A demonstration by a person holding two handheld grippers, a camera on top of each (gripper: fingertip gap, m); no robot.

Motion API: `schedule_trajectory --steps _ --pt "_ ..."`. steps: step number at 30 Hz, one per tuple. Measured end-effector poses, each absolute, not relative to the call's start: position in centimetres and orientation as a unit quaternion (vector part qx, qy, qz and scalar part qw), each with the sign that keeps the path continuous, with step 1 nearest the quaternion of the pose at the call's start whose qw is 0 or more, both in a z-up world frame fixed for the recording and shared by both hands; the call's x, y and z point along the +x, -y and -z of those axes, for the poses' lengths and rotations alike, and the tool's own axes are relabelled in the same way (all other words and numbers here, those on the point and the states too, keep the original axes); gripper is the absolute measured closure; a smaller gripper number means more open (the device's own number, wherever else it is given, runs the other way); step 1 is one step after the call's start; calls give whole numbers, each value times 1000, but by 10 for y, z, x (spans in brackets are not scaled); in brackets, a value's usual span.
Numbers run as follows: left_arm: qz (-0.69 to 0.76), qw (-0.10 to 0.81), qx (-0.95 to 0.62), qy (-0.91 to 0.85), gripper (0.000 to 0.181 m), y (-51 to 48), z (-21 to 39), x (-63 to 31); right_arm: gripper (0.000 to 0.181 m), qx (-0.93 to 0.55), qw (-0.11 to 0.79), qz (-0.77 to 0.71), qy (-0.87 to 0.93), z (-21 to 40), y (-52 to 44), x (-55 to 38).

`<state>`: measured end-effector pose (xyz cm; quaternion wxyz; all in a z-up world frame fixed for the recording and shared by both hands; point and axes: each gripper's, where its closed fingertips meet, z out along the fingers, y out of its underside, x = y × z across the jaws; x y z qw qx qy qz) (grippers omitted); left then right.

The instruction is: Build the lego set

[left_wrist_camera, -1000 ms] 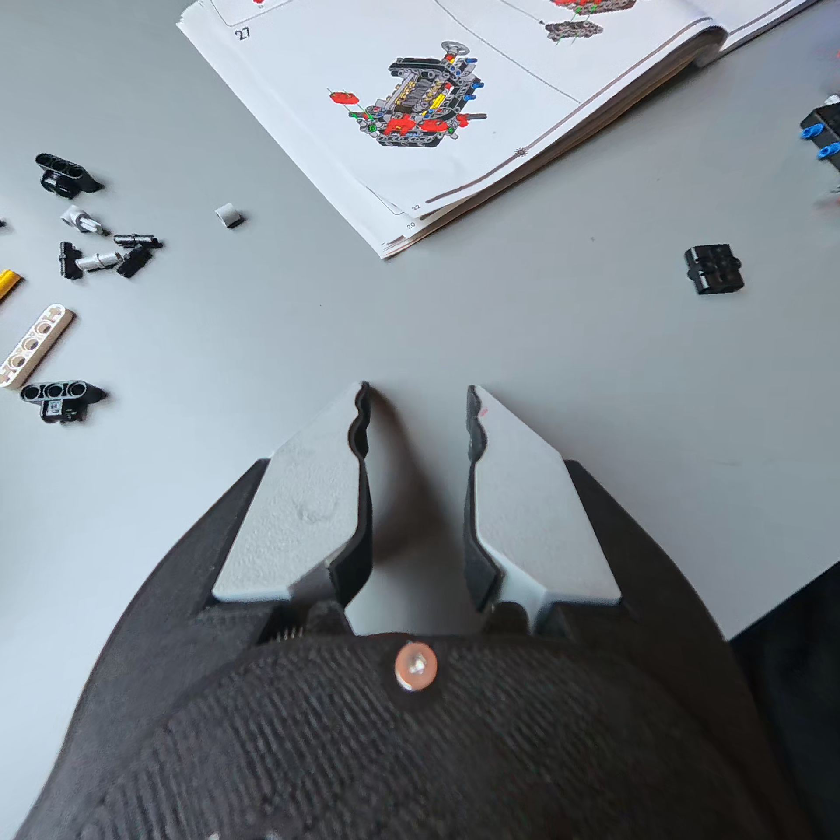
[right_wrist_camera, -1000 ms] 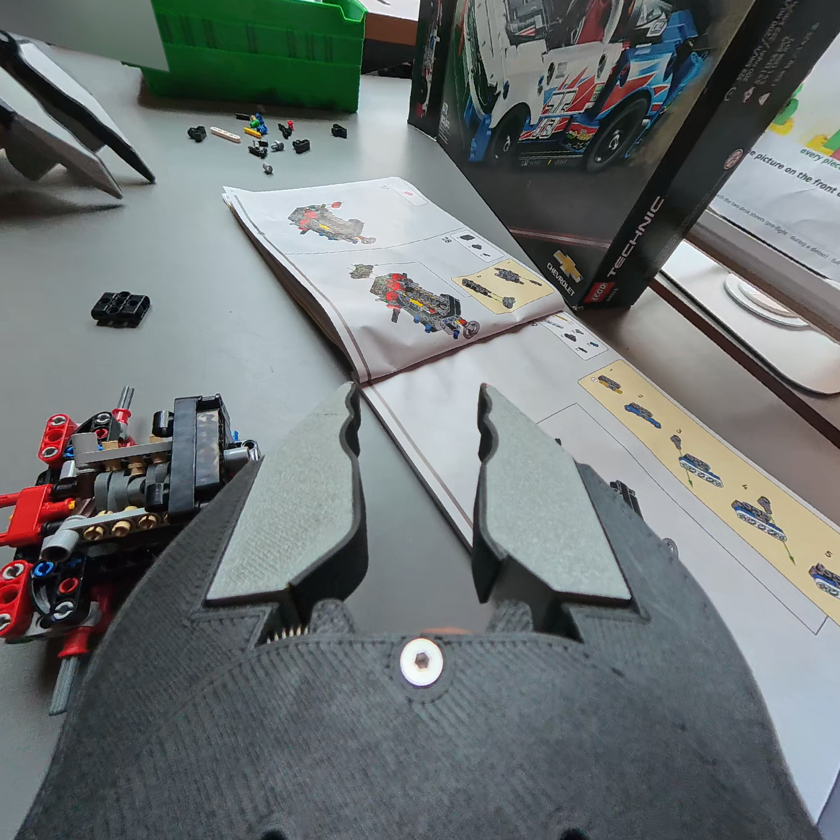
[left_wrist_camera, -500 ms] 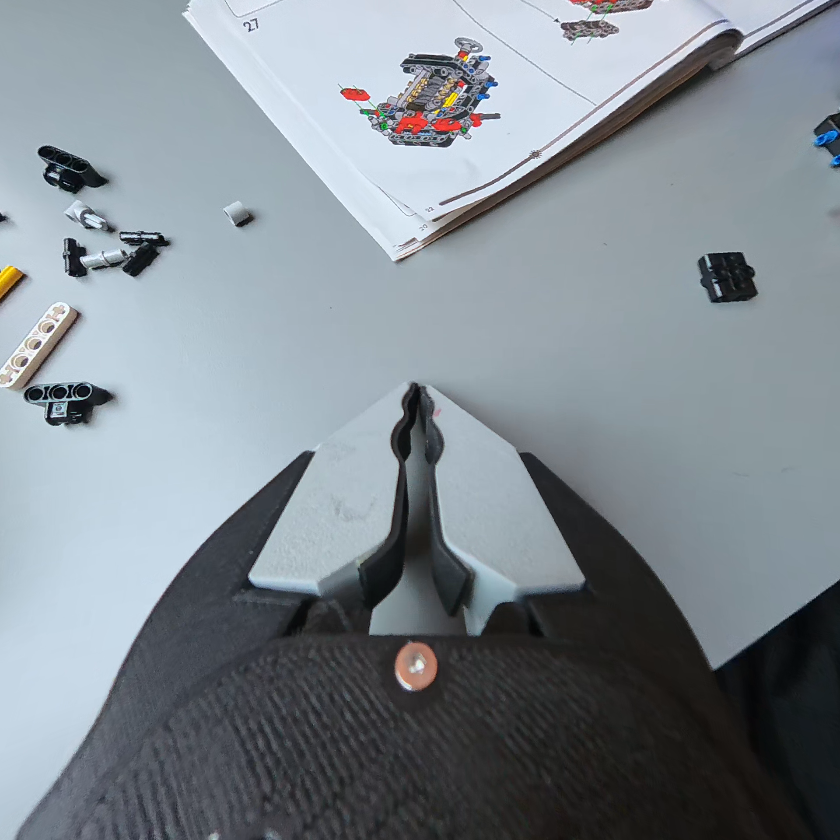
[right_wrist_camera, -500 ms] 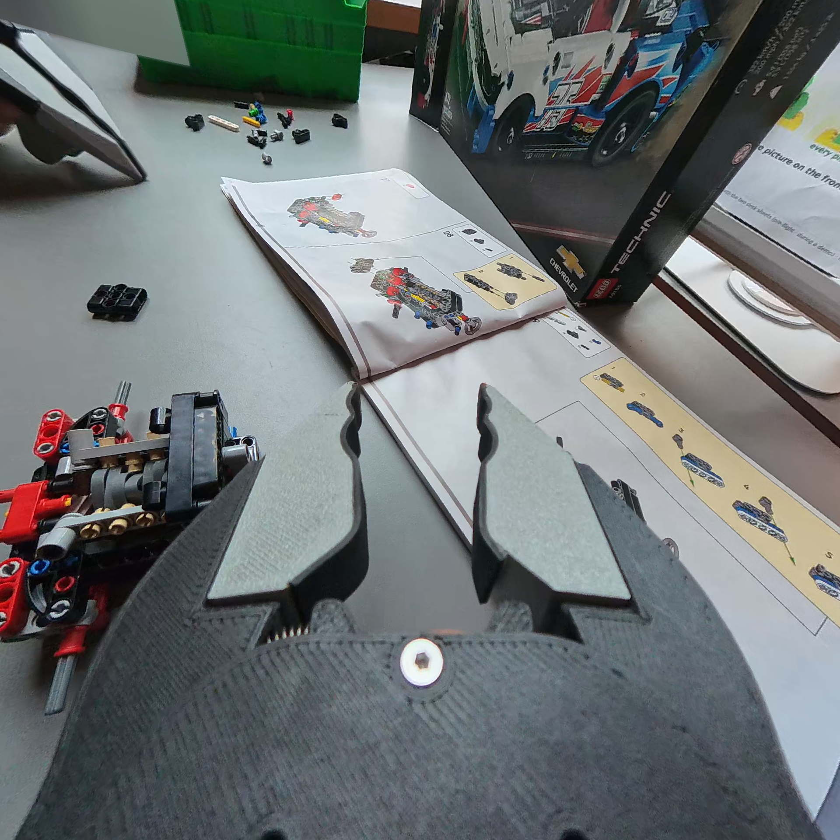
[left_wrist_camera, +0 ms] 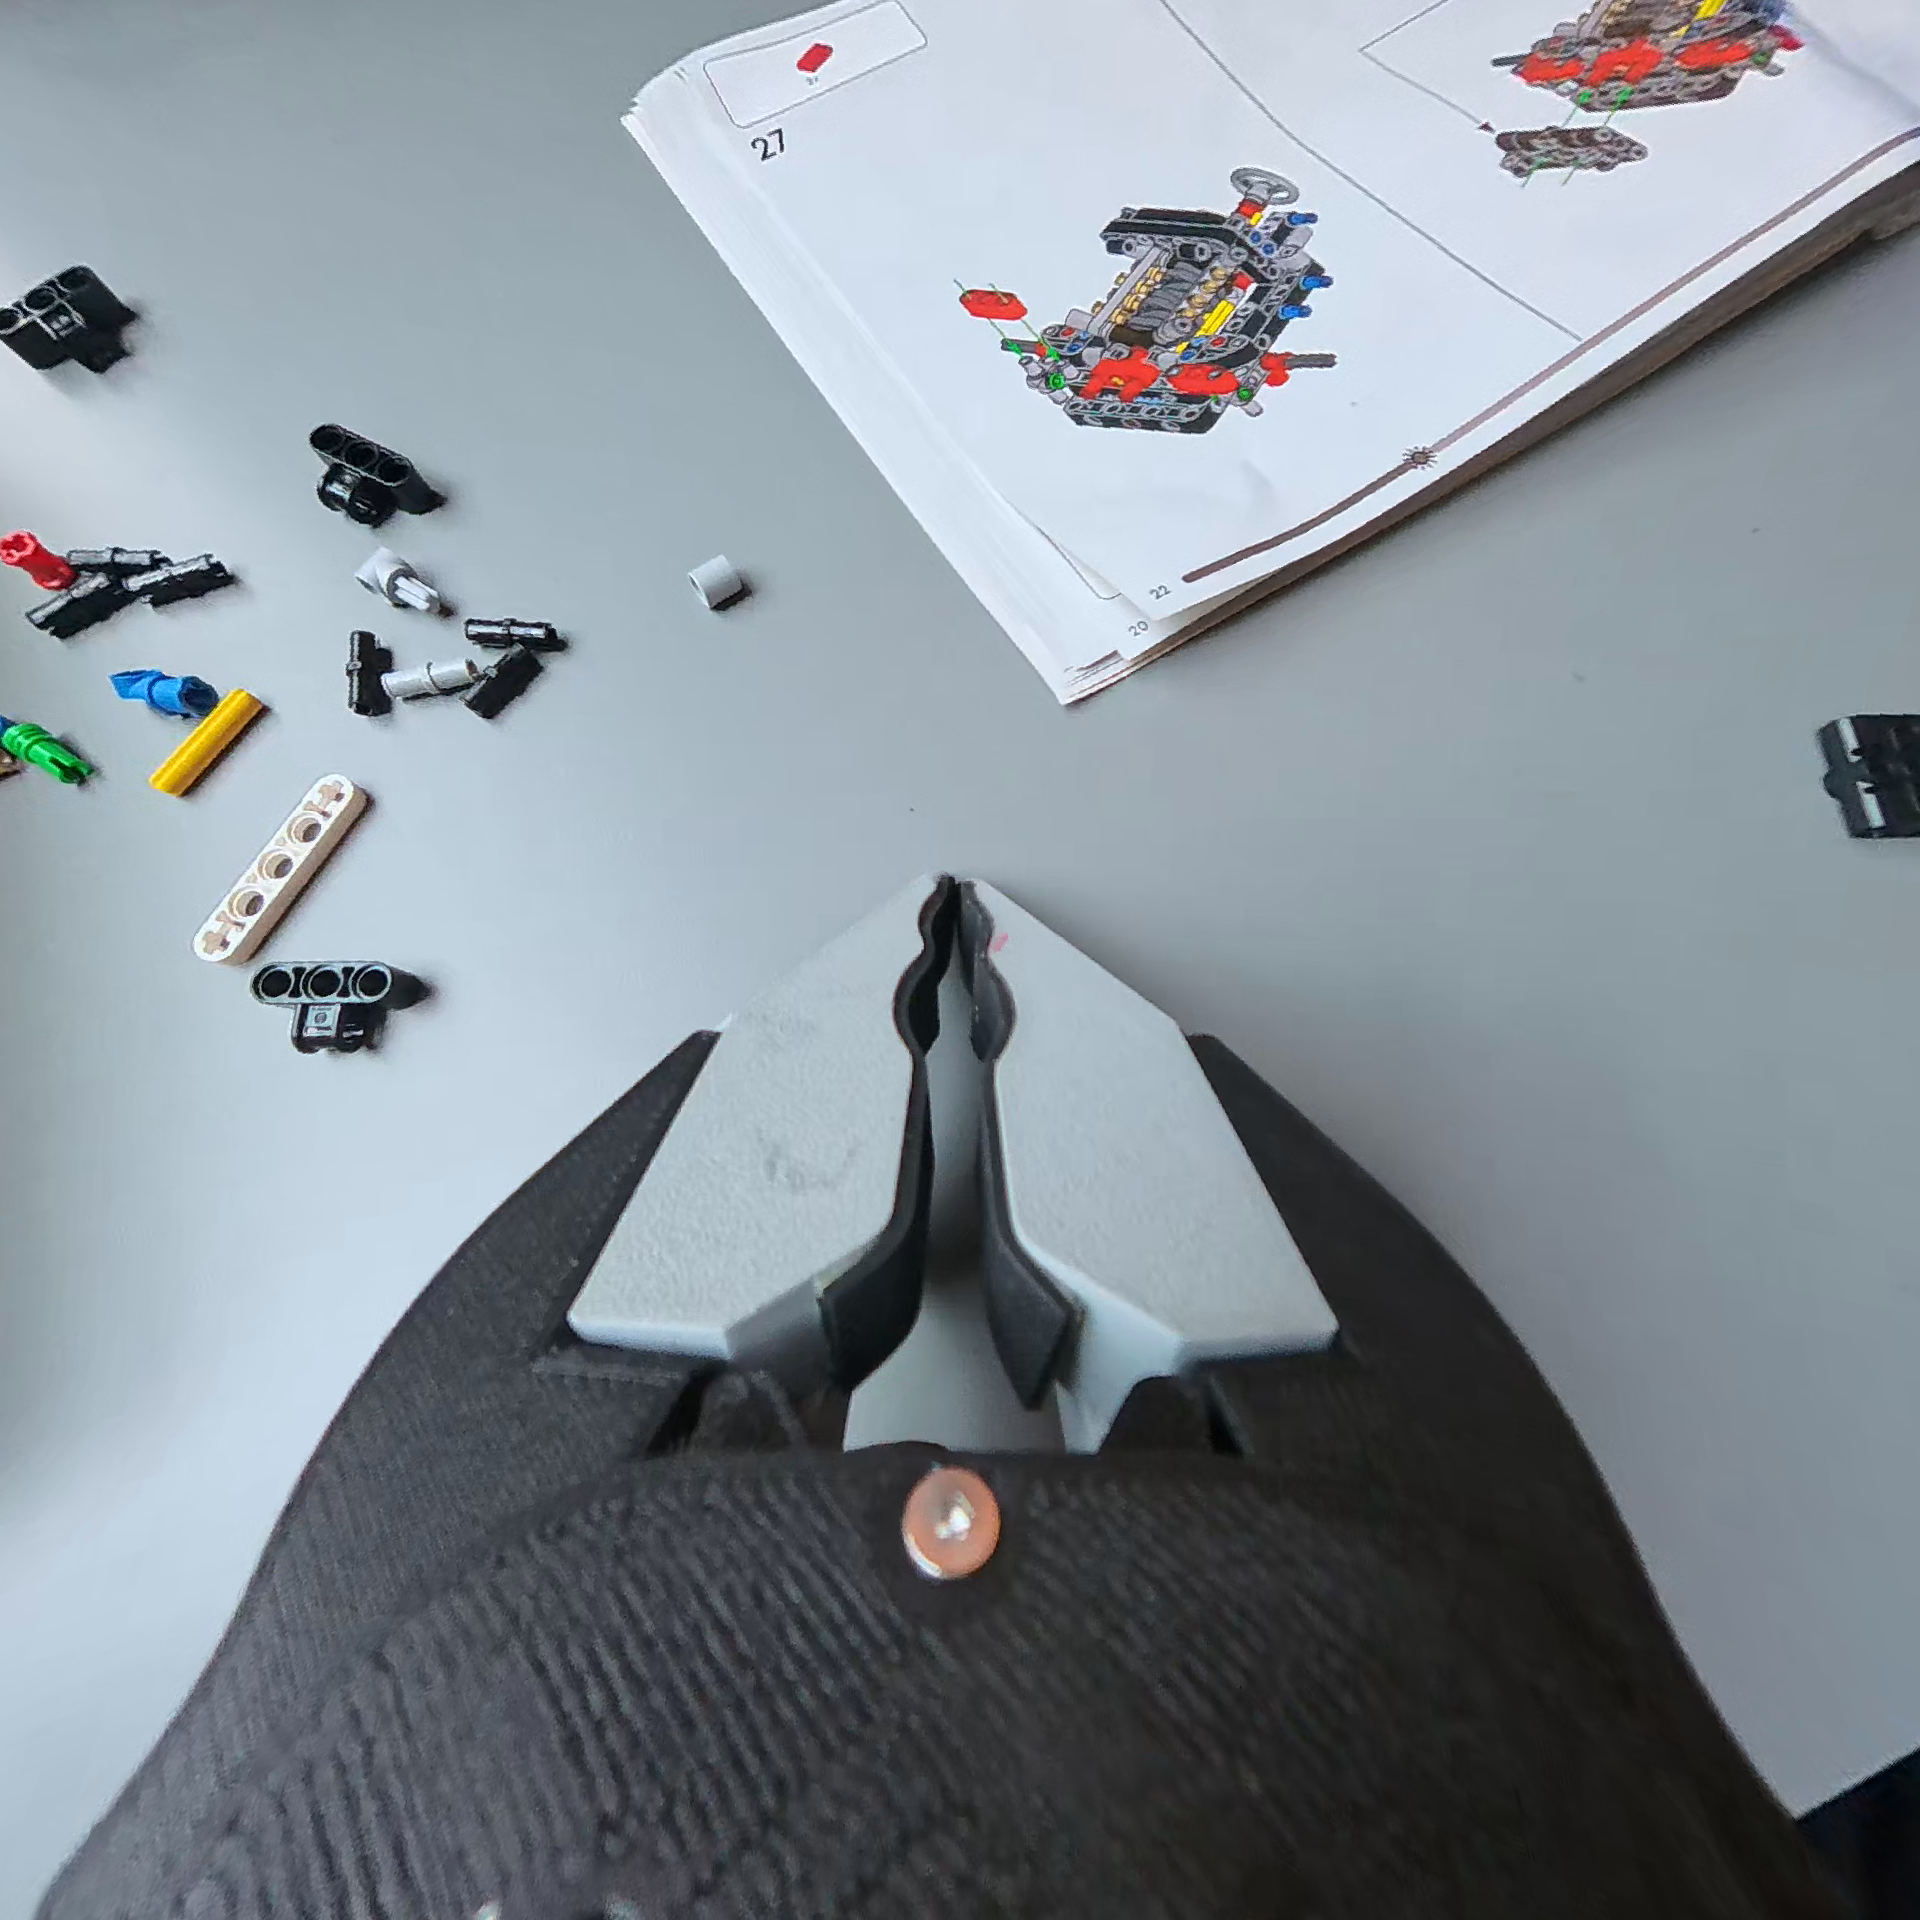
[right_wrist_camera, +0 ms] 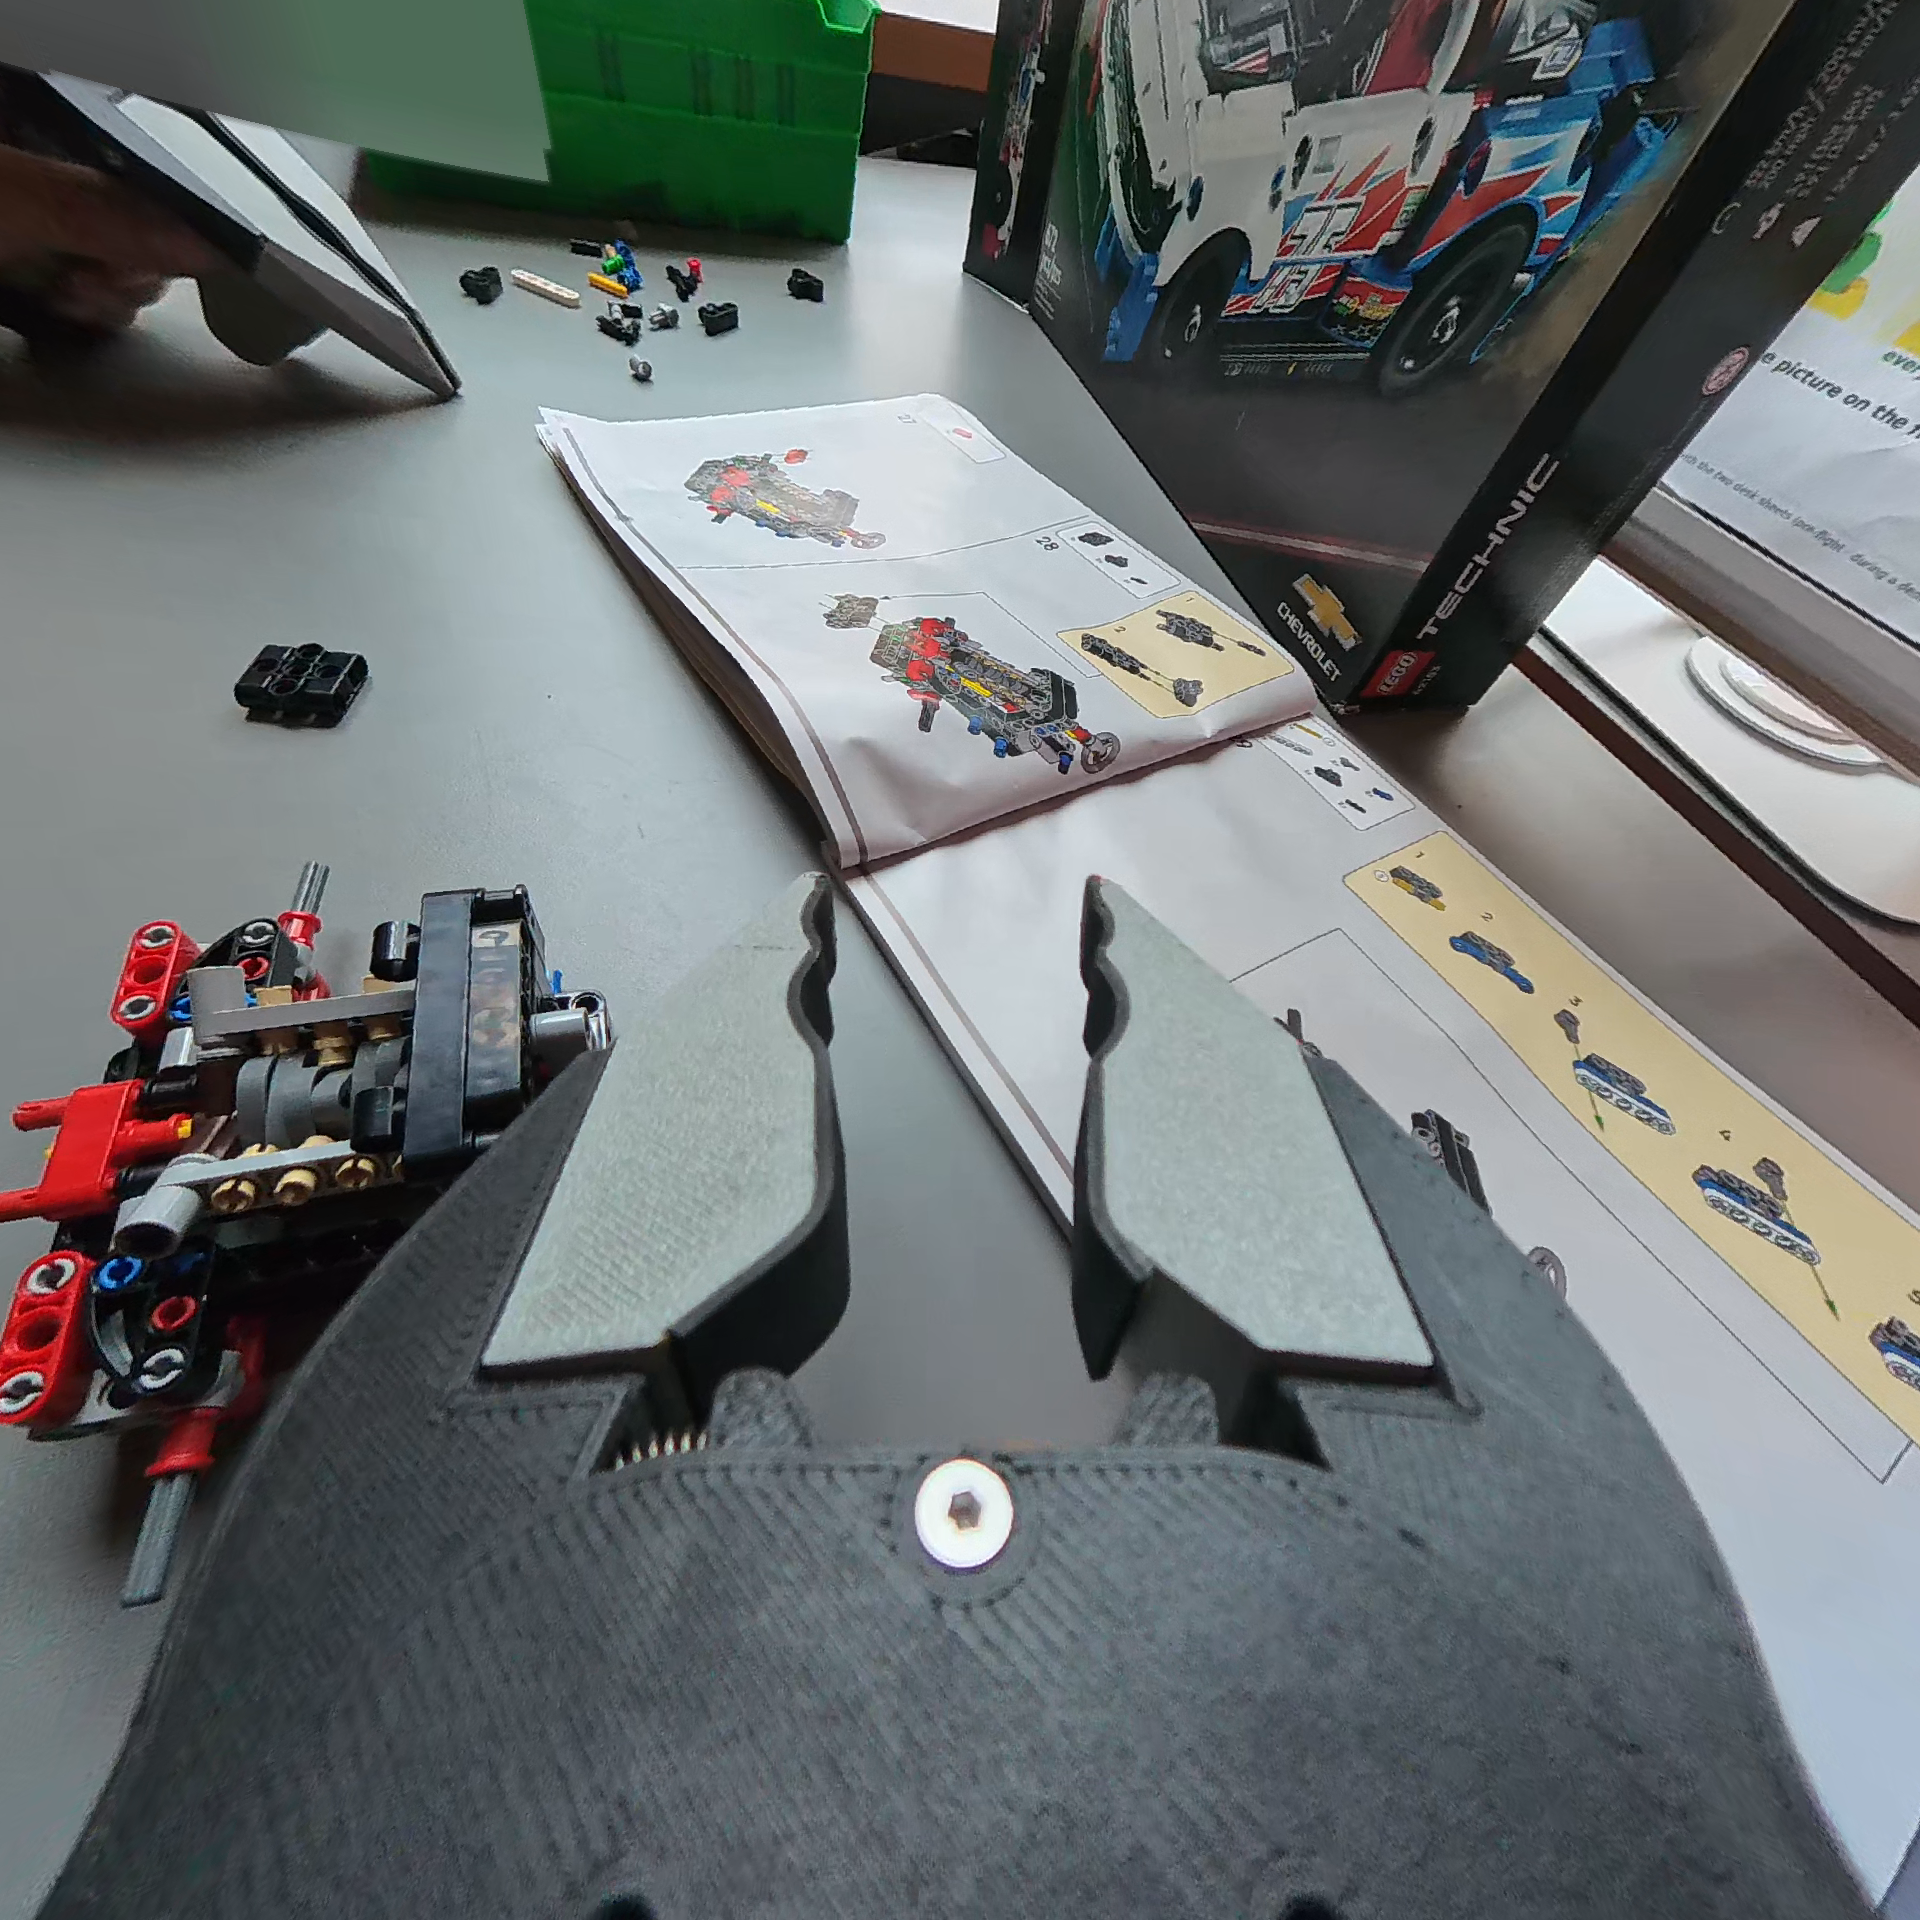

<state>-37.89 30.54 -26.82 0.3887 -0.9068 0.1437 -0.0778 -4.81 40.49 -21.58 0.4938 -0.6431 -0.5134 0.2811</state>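
My left gripper (left_wrist_camera: 948, 891) is shut and empty above bare grey table. Loose lego pieces lie to its left: a white beam (left_wrist_camera: 281, 868), a yellow axle (left_wrist_camera: 206, 741), a black connector (left_wrist_camera: 324, 1000) and a small grey bush (left_wrist_camera: 717, 580). A black block (left_wrist_camera: 1875, 774) lies at the right edge; it also shows in the right wrist view (right_wrist_camera: 301, 681). My right gripper (right_wrist_camera: 956, 914) is open and empty over the open instruction booklet (right_wrist_camera: 935, 644). The partly built red, black and grey assembly (right_wrist_camera: 281, 1091) sits just left of it. The left gripper shows far off (right_wrist_camera: 343, 291).
The set's box (right_wrist_camera: 1403, 312) stands at the right behind the booklet. A green bin (right_wrist_camera: 707, 114) stands at the back, with the loose pieces (right_wrist_camera: 623, 291) before it. The booklet's left page (left_wrist_camera: 1195, 312) lies ahead of the left gripper. The table edge (left_wrist_camera: 1860, 1787) is at lower right.
My left gripper has closed from open to shut and moved left toward the loose pieces, which now show nearer. My right gripper stays open and has barely moved.
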Motion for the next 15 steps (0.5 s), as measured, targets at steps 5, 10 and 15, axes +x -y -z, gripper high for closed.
schedule_trajectory --steps 5,10,15 --pt "53 394 -904 -158 181 -305 268 -378 137 -643 491 -292 510 215 -405 -48" --pt "46 395 -902 -166 181 -305 268 -377 138 -646 487 -295 508 215 -405 -48" --pt "84 388 -905 -155 181 -305 268 -375 139 -649 483 -291 511 217 -405 -48"
